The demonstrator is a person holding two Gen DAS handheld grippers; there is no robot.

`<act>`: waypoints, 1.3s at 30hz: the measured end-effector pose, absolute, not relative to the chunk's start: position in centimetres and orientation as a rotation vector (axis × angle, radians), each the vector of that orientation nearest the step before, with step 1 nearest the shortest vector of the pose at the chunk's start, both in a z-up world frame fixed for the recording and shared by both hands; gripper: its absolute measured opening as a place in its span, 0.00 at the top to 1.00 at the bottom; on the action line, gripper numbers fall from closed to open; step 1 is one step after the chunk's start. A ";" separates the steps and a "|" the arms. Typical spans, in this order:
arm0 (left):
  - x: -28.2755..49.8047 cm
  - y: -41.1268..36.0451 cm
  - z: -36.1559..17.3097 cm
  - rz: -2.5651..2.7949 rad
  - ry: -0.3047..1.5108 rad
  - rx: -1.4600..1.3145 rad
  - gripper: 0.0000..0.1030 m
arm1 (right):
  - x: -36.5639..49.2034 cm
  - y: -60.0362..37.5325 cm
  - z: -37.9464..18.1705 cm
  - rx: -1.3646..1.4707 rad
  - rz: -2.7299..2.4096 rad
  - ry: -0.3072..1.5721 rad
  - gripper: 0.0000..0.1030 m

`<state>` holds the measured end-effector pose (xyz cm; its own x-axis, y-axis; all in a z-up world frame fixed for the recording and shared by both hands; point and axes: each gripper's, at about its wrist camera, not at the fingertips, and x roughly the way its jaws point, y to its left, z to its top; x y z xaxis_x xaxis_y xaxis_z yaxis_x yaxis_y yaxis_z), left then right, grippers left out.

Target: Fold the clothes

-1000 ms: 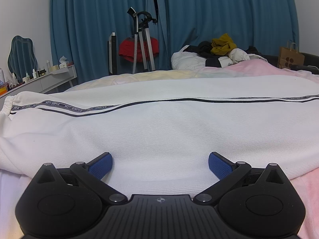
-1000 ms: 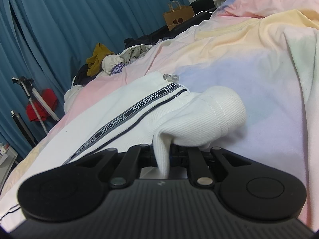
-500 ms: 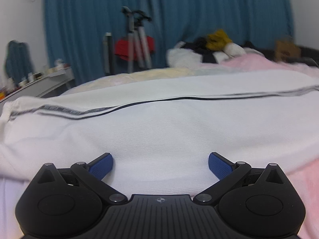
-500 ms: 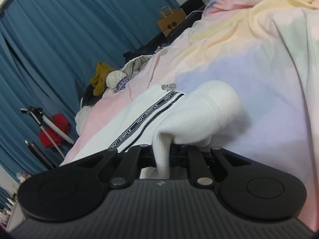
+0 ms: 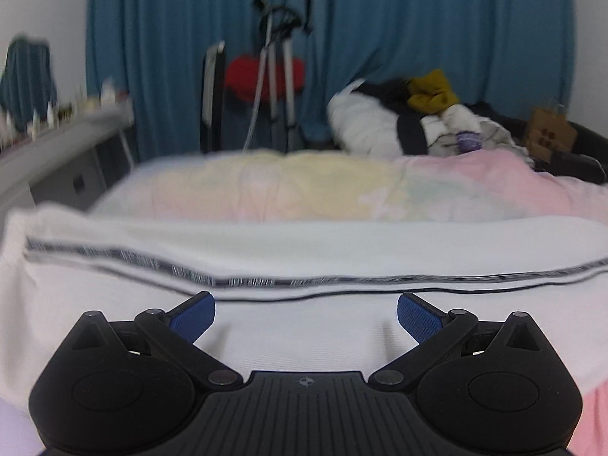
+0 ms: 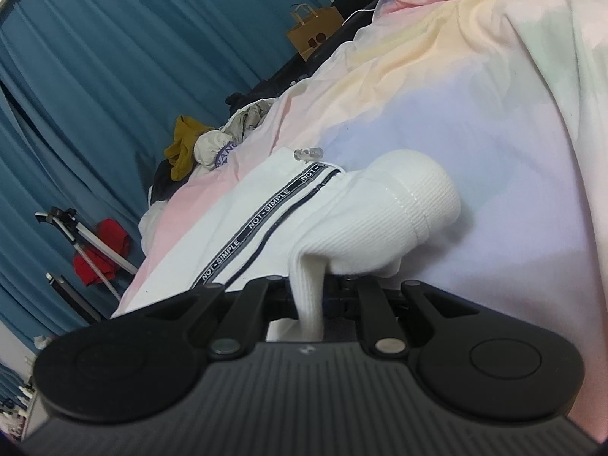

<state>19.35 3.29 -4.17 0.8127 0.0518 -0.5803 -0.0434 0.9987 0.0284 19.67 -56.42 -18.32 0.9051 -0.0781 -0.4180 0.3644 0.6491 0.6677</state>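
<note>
**Right clamps cuff, left free over the leg**

White trousers lie flat on the bed, long axis running side to side across the left wrist view; the black side stripe follows that axis. Landmark = stripe.

Right hand-held gripper: clenched on the trousers, a fold of white rib cloth pinched between the jaws, just on the cuff side of the stripe's end. The ribbed cuff bulges out ahead of the jaws, raised a bit off the bed sheet. Right wrist view is rolled, bed slanting; gripper points slightly down along the leg.

Left hand-held gripper: released, blue pads wide apart, nothing between them. Cloth lies under and ahead of it; stripe just beyond the fingertips, crossing the gripper's line at right angles. Points down at the cloth. Cannot tell if the pads touch it. View is blurred.

Judgement: fold lengthwise, end to end. Right has one end already; left is the nearer hand to the mid-leg and the far end left of the stripe's middle. Next move turns on this: the leg's axis runs across the left gripper, so it can pinch an edge only after dropping onto it.

Clothes pile sits well beyond the stripe, at the bed's far side. Not in play.
</note>
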 end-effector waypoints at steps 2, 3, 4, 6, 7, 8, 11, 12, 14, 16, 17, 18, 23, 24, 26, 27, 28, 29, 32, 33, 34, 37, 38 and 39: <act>20.2 3.6 -5.6 0.076 0.646 0.028 0.00 | 19.7 -56.3 -18.2 0.821 -0.265 0.373 0.89; 20.4 3.7 -6.5 0.079 0.665 0.036 0.00 | 19.7 -56.2 -18.0 0.809 -0.269 0.374 0.89; 20.6 3.7 -7.4 0.082 0.685 0.044 0.00 | 19.8 -56.1 -17.8 0.797 -0.273 0.376 0.89; 20.7 4.0 -8.5 0.072 0.700 0.054 0.00 | 19.9 -55.8 -17.3 0.773 -0.282 0.373 0.89; 20.8 4.2 -8.6 0.065 0.709 0.053 0.00 | 20.0 -55.5 -16.9 0.754 -0.289 0.370 0.89; 20.9 4.6 -8.7 0.056 0.713 0.039 0.00 | 20.1 -55.2 -16.4 0.730 -0.297 0.367 0.89; 21.1 5.5 -8.7 0.030 0.721 0.013 0.00 | 20.5 -53.5 -14.0 0.612 -0.318 0.341 0.89; 21.1 5.6 -8.5 0.025 0.722 0.016 0.00 | 20.6 -52.5 -12.8 0.554 -0.318 0.322 0.89; 21.1 5.8 -7.8 0.013 0.709 -0.007 0.00 | 20.7 -50.1 -10.2 0.432 -0.308 0.276 0.89; 21.0 6.1 -7.0 0.000 0.694 -0.033 0.00 | 20.6 -46.6 -7.3 0.310 -0.266 0.225 0.88; 20.9 6.3 -6.6 -0.006 0.687 -0.047 0.00 | 20.5 -44.8 -5.8 0.249 -0.243 0.199 0.88; 20.7 6.6 -5.7 -0.013 0.671 -0.065 0.00 | 20.2 -42.6 -4.5 0.182 -0.212 0.170 0.88; 18.7 9.5 -0.2 -0.064 0.566 -0.220 0.00 | 16.9 -28.6 -2.5 -0.204 0.043 0.048 0.88; 18.1 10.4 0.9 -0.072 0.538 -0.252 0.00 | 16.1 -25.7 -3.4 -0.297 0.101 0.044 0.88; 17.0 12.2 2.6 -0.079 0.496 -0.291 0.00 | 14.5 -20.7 -6.3 -0.454 0.207 0.059 0.88; 16.6 13.0 3.3 -0.088 0.482 -0.304 0.00 | 13.8 -18.7 -8.1 -0.510 0.258 0.080 0.88; 16.2 13.8 3.9 -0.097 0.468 -0.318 0.00 | 13.2 -17.0 -10.0 -0.558 0.301 0.108 0.88; 15.9 14.4 4.0 -0.109 0.474 -0.327 0.00 | 12.6 -15.8 -11.8 -0.594 0.334 0.141 0.88; 15.4 15.3 3.5 -0.121 0.516 -0.355 0.00 | 11.8 -14.2 -15.5 -0.646 0.361 0.212 0.88; 15.3 15.5 3.3 -0.126 0.530 -0.369 0.00 | 11.7 -13.9 -16.2 -0.655 0.355 0.225 0.88; 15.3 15.6 3.2 -0.131 0.540 -0.382 0.00 | 11.6 -13.7 -16.9 -0.664 0.350 0.237 0.88; 15.5 15.4 2.8 -0.141 0.558 -0.380 0.00 | 11.5 -14.0 -15.6 -0.603 0.356 0.209 0.87; 15.7 15.0 2.8 -0.141 0.559 -0.362 0.00 | 11.6 -14.1 -15.2 -0.577 0.365 0.209 0.87; 16.0 14.5 2.6 -0.144 0.562 -0.343 0.00 | 11.8 -14.1 -15.0 -0.550 0.376 0.226 0.87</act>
<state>15.96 14.55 2.56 0.8380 -0.2259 -0.4967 0.0401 0.9333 -0.3568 11.77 -14.13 -15.00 0.9078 0.2861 -0.3068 -0.4052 0.7873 -0.4647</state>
